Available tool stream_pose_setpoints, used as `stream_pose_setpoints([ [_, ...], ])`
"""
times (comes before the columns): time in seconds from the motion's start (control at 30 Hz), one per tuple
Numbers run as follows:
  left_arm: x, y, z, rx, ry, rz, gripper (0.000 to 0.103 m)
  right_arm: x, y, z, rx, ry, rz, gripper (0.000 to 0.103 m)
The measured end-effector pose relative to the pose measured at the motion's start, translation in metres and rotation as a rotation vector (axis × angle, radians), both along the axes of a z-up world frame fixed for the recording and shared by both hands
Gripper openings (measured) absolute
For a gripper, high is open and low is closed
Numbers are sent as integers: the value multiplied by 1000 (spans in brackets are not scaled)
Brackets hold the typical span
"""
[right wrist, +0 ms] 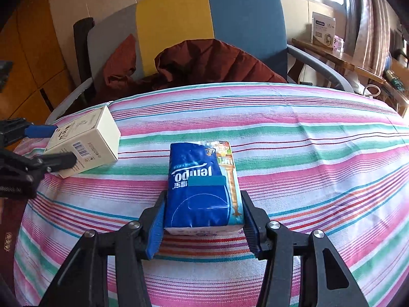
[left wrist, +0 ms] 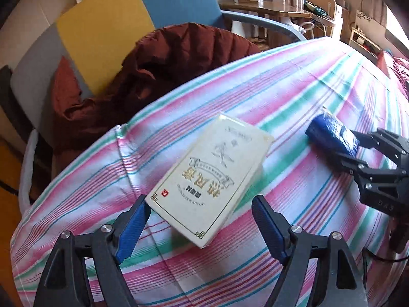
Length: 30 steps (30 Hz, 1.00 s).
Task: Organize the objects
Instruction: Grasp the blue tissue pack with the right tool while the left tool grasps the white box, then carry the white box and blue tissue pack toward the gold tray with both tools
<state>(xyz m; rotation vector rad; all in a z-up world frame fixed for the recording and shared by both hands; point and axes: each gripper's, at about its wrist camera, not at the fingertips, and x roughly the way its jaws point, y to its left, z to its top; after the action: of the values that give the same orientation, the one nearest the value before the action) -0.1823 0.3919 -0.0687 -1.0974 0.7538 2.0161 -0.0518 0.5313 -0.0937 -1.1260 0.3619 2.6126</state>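
Observation:
A cream box with gold print [left wrist: 212, 176] lies on the striped cloth [left wrist: 281, 97]. My left gripper [left wrist: 202, 220] is open, its blue pads on either side of the box's near end, not pressing it. The box also shows in the right wrist view [right wrist: 84, 140], with the left gripper [right wrist: 55, 145] around it. A blue Tempo tissue pack [right wrist: 203, 186] lies on the cloth, and my right gripper [right wrist: 203, 220] is shut on its near end. In the left wrist view the pack [left wrist: 332, 135] shows at the right, held by the right gripper [left wrist: 355, 145].
The striped cloth [right wrist: 306, 133] covers a raised surface whose far edge is close behind the objects. Beyond it stands a grey, yellow and blue chair [right wrist: 209, 15] with a dark red jacket [right wrist: 212, 61] on it. A wooden shelf with boxes [right wrist: 332, 51] stands at the right.

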Motion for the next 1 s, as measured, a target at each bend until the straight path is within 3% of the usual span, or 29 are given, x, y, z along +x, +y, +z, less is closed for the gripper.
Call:
stream_pose_setpoints([
  [0.17,30,-9,10,196,-140,-86,82,-2,-1,0,4,1,0,54],
  [0.33,26,5,9,152,-44,-14,82,-2,0,0,8,0,3,54],
  [0.53,15,23,2,170,-23,49,81,-3,-1,0,18,-3,2,54],
  [0.63,12,24,-12,204,-86,115,53,-2,-2,-1,23,-3,2,54],
  [0.83,26,3,-22,283,-72,225,53,-2,-3,-1,34,-3,1,54],
  [1.0,60,-17,-24,291,30,245,53,-1,-4,-1,43,-3,-1,53],
])
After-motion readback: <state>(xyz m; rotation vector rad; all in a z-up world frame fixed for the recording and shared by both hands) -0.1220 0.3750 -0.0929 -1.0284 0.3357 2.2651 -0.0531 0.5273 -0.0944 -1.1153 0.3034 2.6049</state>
